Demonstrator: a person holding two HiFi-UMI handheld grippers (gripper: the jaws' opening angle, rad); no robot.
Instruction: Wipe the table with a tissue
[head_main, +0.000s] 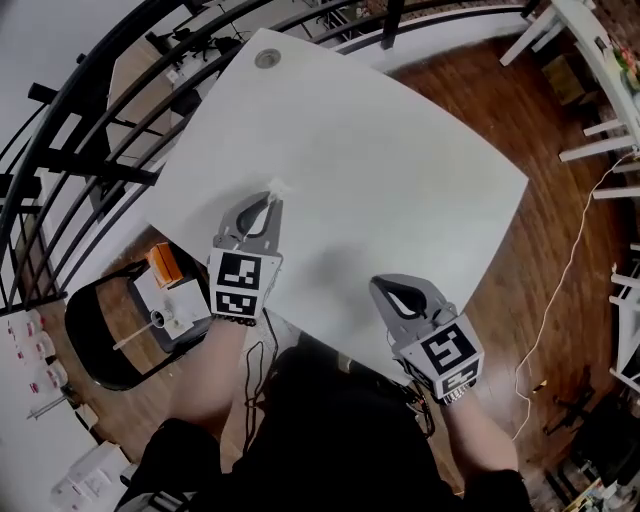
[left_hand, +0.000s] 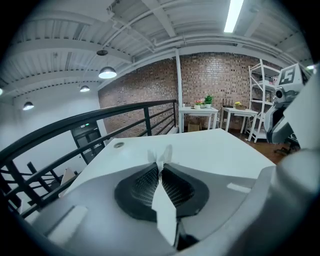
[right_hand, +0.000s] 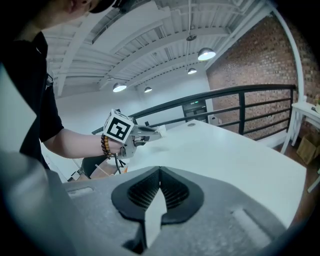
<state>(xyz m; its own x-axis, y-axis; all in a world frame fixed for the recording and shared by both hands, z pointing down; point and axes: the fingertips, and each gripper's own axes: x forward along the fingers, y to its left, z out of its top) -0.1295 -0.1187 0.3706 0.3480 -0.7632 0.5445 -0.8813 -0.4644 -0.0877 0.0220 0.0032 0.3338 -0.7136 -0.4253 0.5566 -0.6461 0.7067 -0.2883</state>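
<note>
A small white tissue sticks out of the tips of my left gripper, which is shut on it and held just above the white table near its left side. In the left gripper view the tissue pokes up between the closed jaws of the left gripper. My right gripper hovers over the table's near edge, shut with nothing in it. The right gripper view shows the right gripper with its jaws together, and beyond it the left gripper holding the tissue.
A round grommet sits at the table's far corner. A black railing runs along the left. A black chair with an orange box stands by the left edge. A white cable trails over the wood floor on the right.
</note>
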